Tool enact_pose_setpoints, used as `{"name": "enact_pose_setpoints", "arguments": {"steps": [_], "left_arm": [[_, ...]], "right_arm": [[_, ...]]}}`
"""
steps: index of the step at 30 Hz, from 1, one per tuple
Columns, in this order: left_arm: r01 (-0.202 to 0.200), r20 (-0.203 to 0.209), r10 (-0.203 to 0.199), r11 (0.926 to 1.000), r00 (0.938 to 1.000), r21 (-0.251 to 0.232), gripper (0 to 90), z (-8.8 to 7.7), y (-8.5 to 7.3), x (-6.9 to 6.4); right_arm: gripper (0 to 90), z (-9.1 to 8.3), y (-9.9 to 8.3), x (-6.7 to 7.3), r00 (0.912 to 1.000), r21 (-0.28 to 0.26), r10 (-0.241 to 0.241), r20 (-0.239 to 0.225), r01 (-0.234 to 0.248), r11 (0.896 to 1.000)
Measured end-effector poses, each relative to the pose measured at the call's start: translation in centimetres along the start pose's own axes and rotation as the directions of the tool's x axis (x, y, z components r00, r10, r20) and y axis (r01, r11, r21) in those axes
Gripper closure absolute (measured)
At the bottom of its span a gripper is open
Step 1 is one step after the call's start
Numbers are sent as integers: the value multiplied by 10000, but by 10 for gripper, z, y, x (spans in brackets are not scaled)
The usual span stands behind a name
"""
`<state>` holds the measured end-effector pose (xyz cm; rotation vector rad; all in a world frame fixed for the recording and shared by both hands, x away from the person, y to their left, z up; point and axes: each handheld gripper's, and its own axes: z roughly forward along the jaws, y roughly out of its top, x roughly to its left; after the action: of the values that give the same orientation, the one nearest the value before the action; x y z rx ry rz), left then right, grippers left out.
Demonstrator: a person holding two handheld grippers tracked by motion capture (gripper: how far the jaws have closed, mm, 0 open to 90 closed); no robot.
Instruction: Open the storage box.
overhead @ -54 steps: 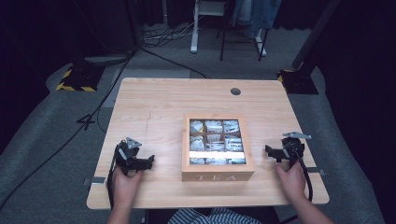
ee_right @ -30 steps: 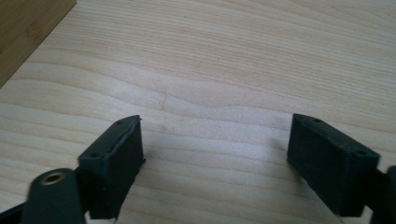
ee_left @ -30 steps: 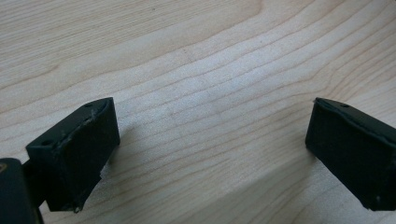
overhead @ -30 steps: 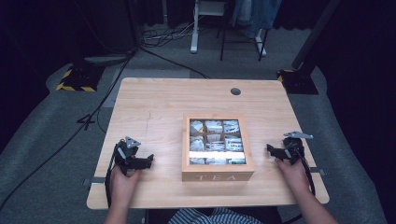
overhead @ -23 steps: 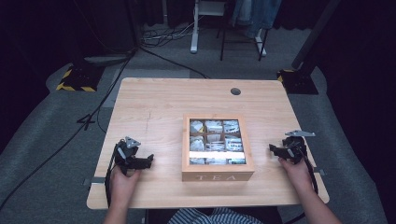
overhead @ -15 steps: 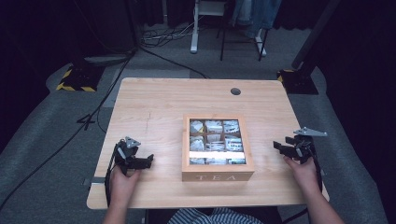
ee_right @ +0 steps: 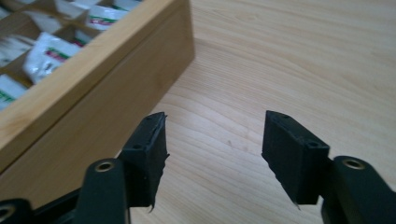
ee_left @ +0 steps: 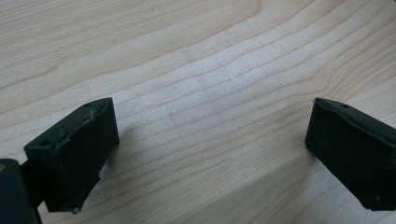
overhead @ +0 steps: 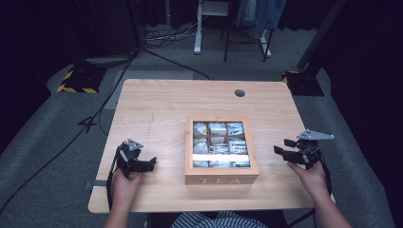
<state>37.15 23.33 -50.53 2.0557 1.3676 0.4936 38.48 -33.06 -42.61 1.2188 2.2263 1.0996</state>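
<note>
Wooden tea box (overhead: 221,179) sits at the middle of my tabletop (overhead: 157,107), its compartments full of tea bags (overhead: 217,128). My right hand-held gripper (overhead: 281,151) hangs at its 3 o'clock, jaws apart, empty and just been closing. My left hand-held gripper (overhead: 151,164) rests at 9 o'clock, jaws wide, nothing between them.

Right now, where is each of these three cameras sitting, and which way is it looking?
High view: sits above the person's side, looks forward and down on the table; both forearms, the left gripper and the right gripper show.
Left gripper view: rides on the left gripper, looks down at bare wood between its open black jaws.
Right gripper view: rides on the right gripper, faces the tea box past its open jaws, which have just been closing on nothing.
Shared: the high and right gripper views both show the tea box.
</note>
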Motion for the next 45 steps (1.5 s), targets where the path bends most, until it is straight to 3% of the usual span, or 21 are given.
{"name": "enact_pose_setpoints", "arguments": {"steps": [4,7,14,21,23,29,31,36,37,45], "left_arm": [[7,9,-7,10000,10000,-9,32,0,0,0],[21,41,-21,10000,10000,-14,32,0,0,-1],[37,34,-37,10000,10000,-16,31,0,0,-1],[42,36,-42,10000,10000,-19,32,0,0,-1],[39,34,-39,10000,10000,-17,32,0,0,-1],[35,30,-35,10000,10000,-16,32,0,0,-1],[36,36,-36,10000,10000,-17,32,0,0,-1],[30,40,-30,10000,10000,-15,31,0,0,-1],[37,35,-37,10000,10000,-16,32,0,0,-1],[33,40,-33,10000,10000,-14,32,0,0,-1]], "right_arm": [[430,-11,9,15,9975,-105,-508,-486,503,9987],[422,-16,16,30,9927,28,-692,-983,698,9976],[424,-21,22,53,9827,177,-893,-1624,934,9955],[400,-24,25,71,9622,359,-1042,-2515,1169,9925],[378,-20,25,77,9535,796,-838,-2896,1113,9906],[342,-17,25,84,9556,1244,-748,-2849,1142,9856],[320,-11,23,86,9546,1628,-797,-2872,1306,9780],[295,-5,21,87,9565,2033,-715,-2829,1327,9701],[283,-2,20,88,9535,2236,-665,-2939,1363,9651],[275,7,16,95,9503,2611,-1012,-2945,1819,9480]]}}
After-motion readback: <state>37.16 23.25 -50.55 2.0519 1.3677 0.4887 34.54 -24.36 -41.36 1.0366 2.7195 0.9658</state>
